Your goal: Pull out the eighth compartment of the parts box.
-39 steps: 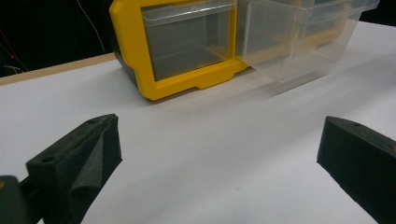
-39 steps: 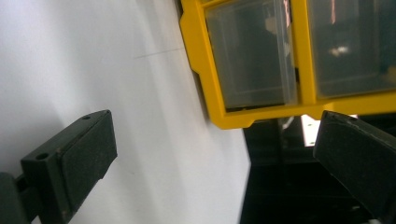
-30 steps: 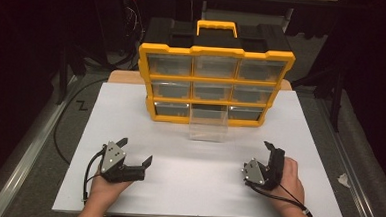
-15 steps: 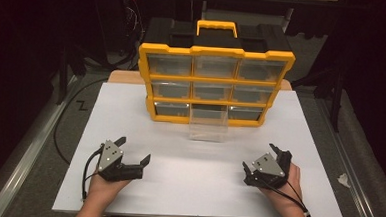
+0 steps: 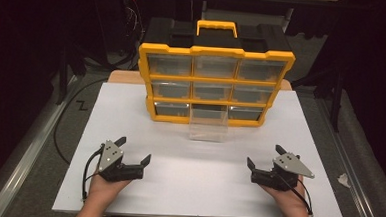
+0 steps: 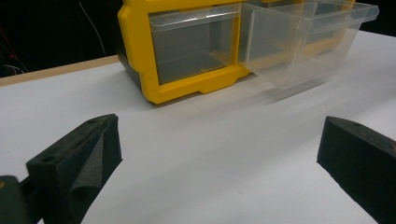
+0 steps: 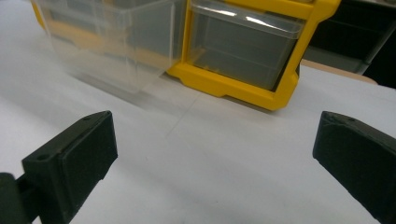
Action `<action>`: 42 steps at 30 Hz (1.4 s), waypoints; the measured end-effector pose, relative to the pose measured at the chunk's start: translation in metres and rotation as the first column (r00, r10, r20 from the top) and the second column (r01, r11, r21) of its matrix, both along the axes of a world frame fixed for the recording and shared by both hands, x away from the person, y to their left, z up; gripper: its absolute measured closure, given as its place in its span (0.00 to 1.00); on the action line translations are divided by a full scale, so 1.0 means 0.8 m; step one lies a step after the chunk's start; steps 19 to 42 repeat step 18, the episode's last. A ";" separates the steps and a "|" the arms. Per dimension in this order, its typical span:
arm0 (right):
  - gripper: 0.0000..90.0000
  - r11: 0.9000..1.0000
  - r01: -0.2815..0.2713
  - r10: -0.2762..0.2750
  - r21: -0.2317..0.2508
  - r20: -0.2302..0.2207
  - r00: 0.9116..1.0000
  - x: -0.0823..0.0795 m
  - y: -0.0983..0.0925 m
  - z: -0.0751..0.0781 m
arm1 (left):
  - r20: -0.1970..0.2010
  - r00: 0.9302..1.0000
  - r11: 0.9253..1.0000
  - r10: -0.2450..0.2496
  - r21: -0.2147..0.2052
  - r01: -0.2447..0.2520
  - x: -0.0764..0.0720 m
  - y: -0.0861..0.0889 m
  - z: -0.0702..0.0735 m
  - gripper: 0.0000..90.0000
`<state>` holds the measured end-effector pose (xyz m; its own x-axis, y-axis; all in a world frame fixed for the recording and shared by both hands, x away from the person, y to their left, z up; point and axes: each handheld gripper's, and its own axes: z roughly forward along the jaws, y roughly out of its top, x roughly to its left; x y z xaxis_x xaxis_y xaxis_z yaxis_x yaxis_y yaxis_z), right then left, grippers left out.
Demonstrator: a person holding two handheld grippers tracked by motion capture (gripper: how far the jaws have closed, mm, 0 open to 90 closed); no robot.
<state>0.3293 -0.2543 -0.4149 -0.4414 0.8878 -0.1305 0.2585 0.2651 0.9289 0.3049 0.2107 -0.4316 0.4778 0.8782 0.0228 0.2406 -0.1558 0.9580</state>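
Note:
A yellow organiser with clear drawers and a yellow handle stands at the back of the white board. Its bottom middle drawer is pulled out forward. In the high view my left gripper rests low at the front left, open and holding nothing. My right gripper mirrors it at the front right, also open and holding nothing. Through the left gripper, the pulled-out drawer lies ahead to the right. Through the right gripper, the drawer lies ahead to the left.
The white board has bare room between the grippers and the organiser. A black cable curves along the grey floor at the left. A small crumpled white scrap lies off the board's right edge.
The right gripper has rolled so its grey plate faces up and shifted slightly right. The left gripper has barely moved. The drawer stays pulled out.

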 end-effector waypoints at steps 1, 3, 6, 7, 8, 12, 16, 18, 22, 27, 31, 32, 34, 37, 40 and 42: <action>0.01 1.000 -0.001 0.001 0.004 0.000 1.000 0.000 -0.002 0.001 | 0.000 1.000 1.000 0.001 0.001 -0.001 0.000 0.000 0.000 0.01; 0.01 1.000 0.000 0.000 0.012 -0.008 1.000 0.000 -0.005 0.002 | 0.000 1.000 1.000 0.003 0.001 -0.003 0.000 0.000 0.000 0.01; 0.01 1.000 -0.010 0.010 0.016 -0.012 1.000 -0.003 -0.009 -0.001 | -0.003 1.000 1.000 0.002 0.006 -0.002 0.000 0.000 -0.001 0.01; 0.01 1.000 -0.016 0.016 0.014 -0.016 1.000 -0.005 -0.010 -0.003 | -0.004 1.000 1.000 0.003 0.006 -0.003 0.001 -0.001 -0.001 0.01; 0.01 1.000 -0.022 0.022 0.016 -0.023 0.999 -0.005 -0.012 -0.006 | -0.006 1.000 1.000 0.003 0.004 -0.003 0.001 -0.001 -0.001 0.01; 0.01 0.999 -0.031 0.032 0.044 -0.026 0.999 -0.001 -0.012 -0.006 | -0.013 1.000 1.000 0.010 0.008 -0.010 0.003 -0.002 -0.002 0.01; 0.01 0.998 -0.044 0.045 0.048 -0.037 0.998 0.001 -0.013 -0.009 | -0.016 1.000 1.000 0.019 0.012 -0.019 0.004 -0.002 -0.003 0.01; 0.01 0.998 -0.040 0.042 0.051 -0.041 0.998 0.001 -0.014 -0.009 | -0.018 1.000 1.000 0.024 0.017 -0.024 0.004 -0.002 -0.003 0.01; 0.01 0.998 -0.040 0.042 0.051 -0.041 0.998 0.001 -0.014 -0.009 | -0.018 1.000 1.000 0.024 0.017 -0.024 0.004 -0.002 -0.003 0.01; 0.01 0.998 -0.040 0.042 0.051 -0.041 0.998 0.001 -0.014 -0.009 | -0.018 1.000 1.000 0.024 0.017 -0.024 0.004 -0.002 -0.003 0.01; 0.01 0.998 -0.040 0.042 0.051 -0.041 0.998 0.001 -0.014 -0.009 | -0.018 1.000 1.000 0.024 0.017 -0.024 0.004 -0.002 -0.003 0.01; 0.01 0.998 -0.040 0.042 0.051 -0.041 0.998 0.001 -0.014 -0.009 | -0.018 1.000 1.000 0.024 0.017 -0.024 0.004 -0.002 -0.003 0.01; 0.01 0.998 -0.040 0.042 0.051 -0.041 0.998 0.001 -0.014 -0.009 | -0.018 1.000 1.000 0.024 0.017 -0.024 0.004 -0.002 -0.003 0.01; 0.01 0.998 -0.040 0.042 0.051 -0.041 0.998 0.001 -0.014 -0.009 | -0.018 1.000 1.000 0.024 0.017 -0.024 0.004 -0.002 -0.003 0.01; 0.01 0.998 -0.040 0.042 0.051 -0.041 0.998 0.001 -0.014 -0.009 | -0.018 1.000 1.000 0.024 0.017 -0.024 0.004 -0.002 -0.003 0.01; 0.01 0.998 -0.040 0.042 0.051 -0.041 0.998 0.001 -0.014 -0.009 | -0.018 1.000 1.000 0.024 0.017 -0.024 0.004 -0.002 -0.003 0.01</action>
